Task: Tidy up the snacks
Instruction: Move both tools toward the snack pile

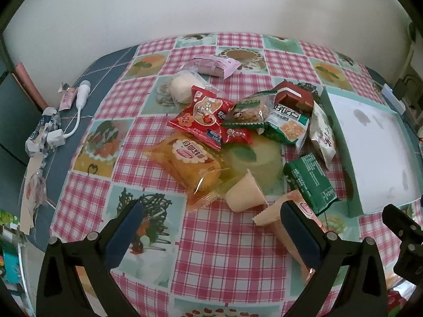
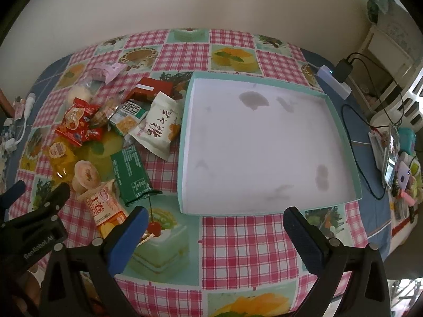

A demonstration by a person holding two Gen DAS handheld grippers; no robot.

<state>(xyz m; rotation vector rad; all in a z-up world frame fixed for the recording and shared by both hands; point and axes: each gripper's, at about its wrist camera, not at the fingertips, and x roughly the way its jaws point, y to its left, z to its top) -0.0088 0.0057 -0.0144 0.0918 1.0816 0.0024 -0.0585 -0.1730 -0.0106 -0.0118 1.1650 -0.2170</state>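
A tablecloth is showing pink-and-white checks alternating with mint squares of printed desserts. A tray is showing a teal rim around a white, grey-smudged floor. Snack packets are lying in red, orange, dark green, cream and lilac.

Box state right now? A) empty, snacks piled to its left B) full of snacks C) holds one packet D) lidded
A: the box shows only its bare, stained white floor, while the snacks lie heaped on the tablecloth to its left.
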